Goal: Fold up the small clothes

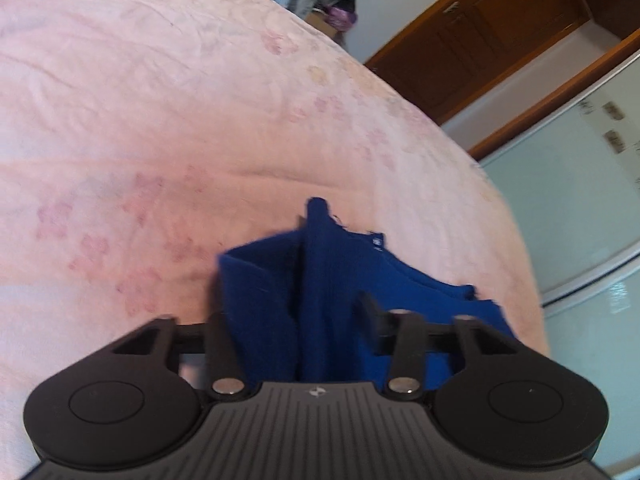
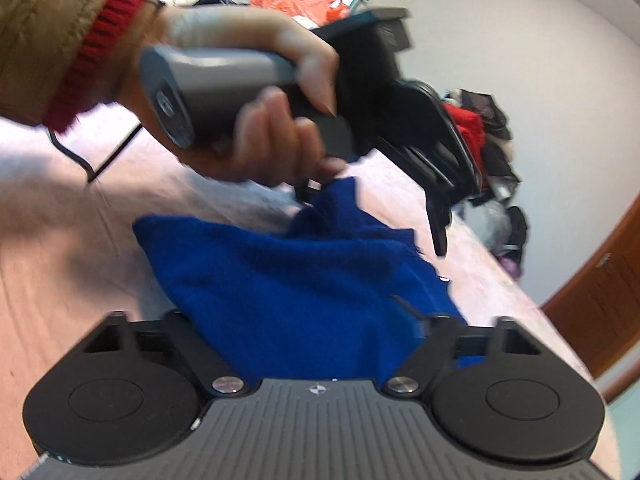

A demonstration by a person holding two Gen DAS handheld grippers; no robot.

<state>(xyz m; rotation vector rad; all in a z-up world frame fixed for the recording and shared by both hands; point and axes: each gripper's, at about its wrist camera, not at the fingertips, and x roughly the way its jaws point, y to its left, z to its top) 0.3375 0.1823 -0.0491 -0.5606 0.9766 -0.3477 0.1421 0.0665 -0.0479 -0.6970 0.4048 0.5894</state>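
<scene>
- The blue knit garment [image 2: 288, 276] lies bunched on the pink bedspread [image 1: 160, 120], right under both my grippers.
- Left gripper [image 1: 292, 312]: cloth sits between its partly spread jaws — whether they pinch it, I cannot tell.
- Right gripper [image 2: 304, 320]: fingers hidden by cloth; cannot tell.
- Soft, light, floppy — I'd take it by an edge or corner.

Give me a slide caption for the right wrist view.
A hand holds the left gripper over blue cloth on a pink bed.

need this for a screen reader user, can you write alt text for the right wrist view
A crumpled blue garment lies on a pink bedspread between the right gripper's fingers. Above it, a hand in a red-cuffed olive sleeve holds the left gripper, angled down at the cloth's far edge. Piled clothes sit against a white wall behind.
</scene>
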